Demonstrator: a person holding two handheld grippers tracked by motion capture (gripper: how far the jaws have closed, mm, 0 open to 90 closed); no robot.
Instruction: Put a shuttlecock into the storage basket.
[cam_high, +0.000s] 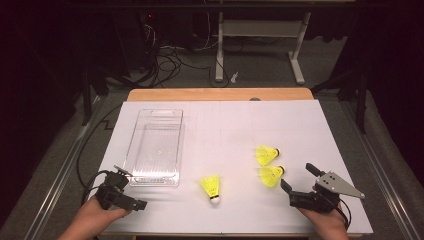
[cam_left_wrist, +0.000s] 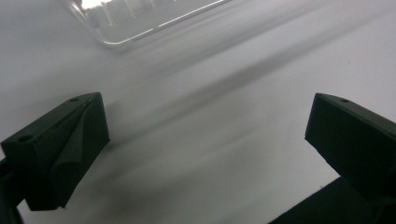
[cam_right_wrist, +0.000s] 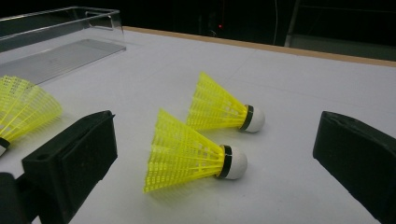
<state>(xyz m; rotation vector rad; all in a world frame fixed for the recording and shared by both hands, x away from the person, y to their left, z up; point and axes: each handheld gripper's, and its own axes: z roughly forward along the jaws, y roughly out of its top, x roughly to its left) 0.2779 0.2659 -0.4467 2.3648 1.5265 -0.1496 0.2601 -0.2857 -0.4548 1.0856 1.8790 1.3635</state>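
Both claws, left claw (cam_high: 131, 188) and right claw (cam_high: 298, 176), spread wide; nearest shuttlecock (cam_right_wrist: 191, 153) lies just beyond the right.

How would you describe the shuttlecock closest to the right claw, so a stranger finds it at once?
Start at the white table and go to its right half, where two yellow shuttlecocks lie side by side. The wanted shuttlecock is the nearer one, just ahead of the right claw. The farther shuttlecock lies beyond it.

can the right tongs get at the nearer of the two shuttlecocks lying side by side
Probably yes: the right tongs are open and the near shuttlecock lies on its side straight ahead between the jaws, with bare table between.
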